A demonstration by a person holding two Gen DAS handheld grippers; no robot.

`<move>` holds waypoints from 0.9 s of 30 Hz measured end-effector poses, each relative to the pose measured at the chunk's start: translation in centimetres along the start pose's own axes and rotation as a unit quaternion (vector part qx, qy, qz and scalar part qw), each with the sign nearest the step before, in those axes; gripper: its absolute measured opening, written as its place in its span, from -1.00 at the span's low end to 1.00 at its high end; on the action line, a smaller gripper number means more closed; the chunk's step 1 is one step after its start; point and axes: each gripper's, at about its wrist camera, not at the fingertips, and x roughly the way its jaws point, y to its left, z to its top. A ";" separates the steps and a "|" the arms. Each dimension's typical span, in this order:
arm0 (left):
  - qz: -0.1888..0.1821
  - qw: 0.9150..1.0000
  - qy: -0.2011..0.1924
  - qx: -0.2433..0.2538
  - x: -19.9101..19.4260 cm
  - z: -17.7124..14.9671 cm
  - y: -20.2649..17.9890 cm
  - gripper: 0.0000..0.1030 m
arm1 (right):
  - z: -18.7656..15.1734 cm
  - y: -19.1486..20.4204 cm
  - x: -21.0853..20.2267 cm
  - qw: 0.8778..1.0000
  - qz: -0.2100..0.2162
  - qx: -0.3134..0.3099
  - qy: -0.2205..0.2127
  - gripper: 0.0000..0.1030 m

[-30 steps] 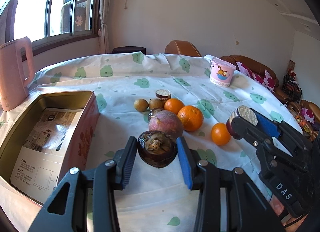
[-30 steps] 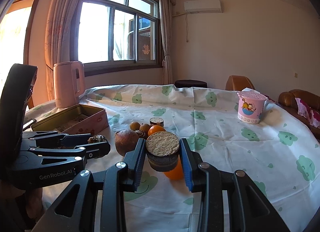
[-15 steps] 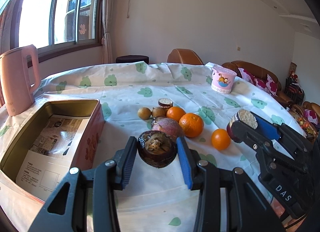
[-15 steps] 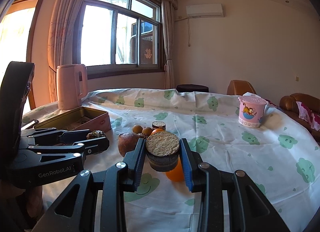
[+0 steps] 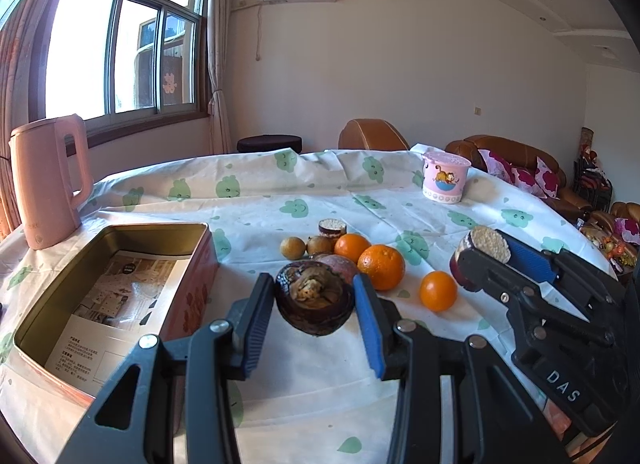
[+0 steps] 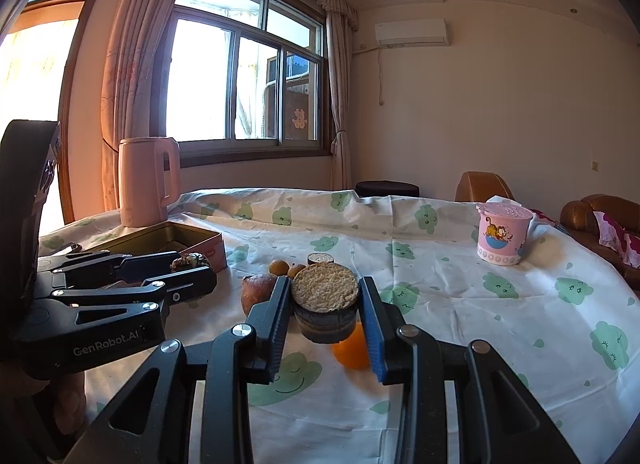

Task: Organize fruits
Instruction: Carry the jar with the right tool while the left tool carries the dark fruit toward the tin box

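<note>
My left gripper (image 5: pixel 314 300) is shut on a dark purple mangosteen (image 5: pixel 314 306), held above the tablecloth just right of the open tin box (image 5: pixel 116 296). My right gripper (image 6: pixel 325 306) is shut on a short dark cut piece with a pale grainy top (image 6: pixel 325 300), also lifted off the table; from the left wrist view it shows at the right (image 5: pixel 486 252). On the cloth lie three oranges (image 5: pixel 380 266), two small brown round fruits (image 5: pixel 293 247), a reddish round fruit (image 5: pixel 338 262) and another cut piece (image 5: pixel 332 227).
A pink kettle (image 5: pixel 48 180) stands at the far left behind the tin box. A pink cartoon cup (image 5: pixel 445 180) sits at the far right of the table. Sofa and chairs line the room beyond the table edge.
Both wrist views have tipped upward a little, so table and fruits sit lower in frame. Both grips are unchanged and the fruits on the cloth have not moved.
</note>
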 end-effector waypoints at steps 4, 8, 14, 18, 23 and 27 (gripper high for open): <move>0.011 1.000 -0.013 0.007 -0.4 0.0 -0.3 -0.17 | 0.0 0.1 -0.2 1.000 0.002 -0.002 -0.005 -0.30; 0.024 0.999 -0.027 0.021 -0.8 0.0 -0.9 -0.17 | -0.1 0.2 -0.5 1.000 0.008 -0.003 -0.013 -0.30; 0.036 0.998 -0.039 0.021 -1.5 0.2 -0.6 -0.17 | 0.1 -0.1 -0.4 1.000 0.014 0.001 -0.009 -0.30; 0.038 0.998 -0.040 0.014 -2.1 0.7 0.2 -0.17 | 0.5 -0.1 0.2 1.000 0.016 0.006 0.009 -0.30; 0.050 0.998 -0.036 0.003 -2.7 1.1 1.5 -0.17 | 1.9 0.4 0.1 0.999 0.034 0.003 0.010 -0.30; 0.063 0.998 -0.025 -0.007 -2.7 1.2 2.9 -0.17 | 3.3 1.4 0.4 0.998 0.056 -0.002 0.011 -0.30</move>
